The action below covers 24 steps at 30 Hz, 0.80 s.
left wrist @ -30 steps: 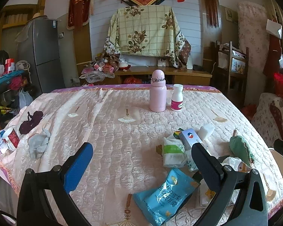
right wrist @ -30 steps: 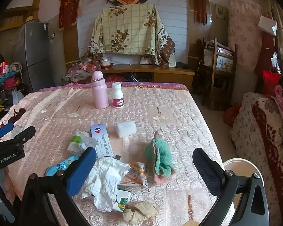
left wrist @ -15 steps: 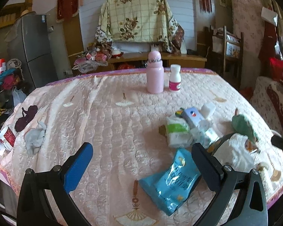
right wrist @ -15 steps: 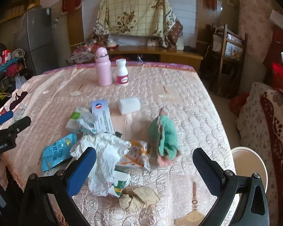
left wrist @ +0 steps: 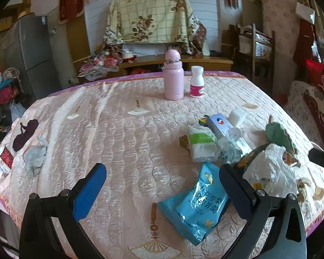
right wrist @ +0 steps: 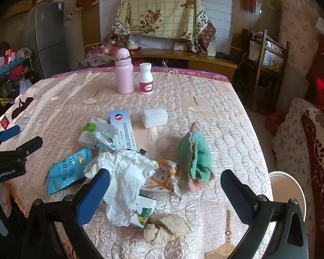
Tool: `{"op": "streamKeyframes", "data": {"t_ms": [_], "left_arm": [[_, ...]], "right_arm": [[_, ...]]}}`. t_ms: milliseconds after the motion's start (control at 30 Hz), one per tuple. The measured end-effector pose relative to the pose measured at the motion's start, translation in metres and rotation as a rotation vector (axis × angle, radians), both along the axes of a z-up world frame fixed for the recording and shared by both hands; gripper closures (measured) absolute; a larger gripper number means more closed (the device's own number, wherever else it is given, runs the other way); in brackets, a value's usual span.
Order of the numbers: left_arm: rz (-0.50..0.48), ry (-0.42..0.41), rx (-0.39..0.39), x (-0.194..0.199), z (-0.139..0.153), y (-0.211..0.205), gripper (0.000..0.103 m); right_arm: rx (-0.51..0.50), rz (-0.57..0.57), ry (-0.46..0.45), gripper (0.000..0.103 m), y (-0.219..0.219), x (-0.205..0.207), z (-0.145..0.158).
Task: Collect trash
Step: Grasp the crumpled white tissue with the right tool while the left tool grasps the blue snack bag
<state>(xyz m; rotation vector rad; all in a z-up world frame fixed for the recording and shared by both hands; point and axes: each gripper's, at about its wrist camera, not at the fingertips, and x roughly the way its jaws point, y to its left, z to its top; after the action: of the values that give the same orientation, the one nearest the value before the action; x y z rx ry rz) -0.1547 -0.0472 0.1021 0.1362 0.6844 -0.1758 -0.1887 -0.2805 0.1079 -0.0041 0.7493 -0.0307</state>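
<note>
Both grippers, left gripper (left wrist: pixel 163 185) and right gripper (right wrist: pixel 165 186), hover released and empty above the counter (right wrist: pixel 216 116), the blue snack bag (left wrist: pixel 196 205) at lower centre-right and crumpled white paper (right wrist: pixel 125 177) at lower centre.

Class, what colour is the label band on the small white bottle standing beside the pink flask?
Magenta-pink, on the small white bottle; clearest in the right wrist view.
</note>
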Motion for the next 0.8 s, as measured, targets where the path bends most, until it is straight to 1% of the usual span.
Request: {"op": "streamKeyframes", "data": {"t_ms": [100,200,300,400,500,533,567,600,667,800], "left_arm": [[-0.059,0.043,-0.018,0.001,-0.006,0.000,0.000],[-0.134,0.124,-0.041,0.006,-0.018,-0.002,0.000],[-0.197,0.186,-0.051,0.009,-0.029,-0.007,0.000],[-0.247,0.214,-0.028,0.012,-0.038,-0.014,0.000],[-0.280,0.240,0.013,0.018,-0.047,-0.020,0.000],[-0.292,0.251,0.026,0.022,-0.050,-0.022,0.000],[-0.300,0.262,0.043,0.026,-0.054,-0.024,0.000],[-0.306,0.271,0.053,0.029,-0.056,-0.025,0.000],[-0.328,0.291,0.065,0.033,-0.061,-0.028,0.000],[-0.340,0.310,0.066,0.039,-0.069,-0.030,0.000]], "right_arm": [[0.011,0.014,0.025,0.000,0.003,0.004,-0.005],[0.048,0.046,0.048,0.000,0.006,0.008,-0.012],[0.083,0.069,0.074,0.000,0.010,0.014,-0.020],[0.103,0.099,0.098,0.000,0.017,0.024,-0.027],[0.123,0.135,0.115,0.000,0.025,0.032,-0.033],[0.125,0.145,0.121,0.002,0.028,0.035,-0.035],[0.126,0.156,0.125,0.005,0.032,0.037,-0.038],[0.125,0.164,0.130,0.012,0.034,0.039,-0.040],[0.120,0.179,0.150,0.020,0.039,0.044,-0.045],[0.119,0.186,0.176,0.022,0.043,0.052,-0.054]]}}
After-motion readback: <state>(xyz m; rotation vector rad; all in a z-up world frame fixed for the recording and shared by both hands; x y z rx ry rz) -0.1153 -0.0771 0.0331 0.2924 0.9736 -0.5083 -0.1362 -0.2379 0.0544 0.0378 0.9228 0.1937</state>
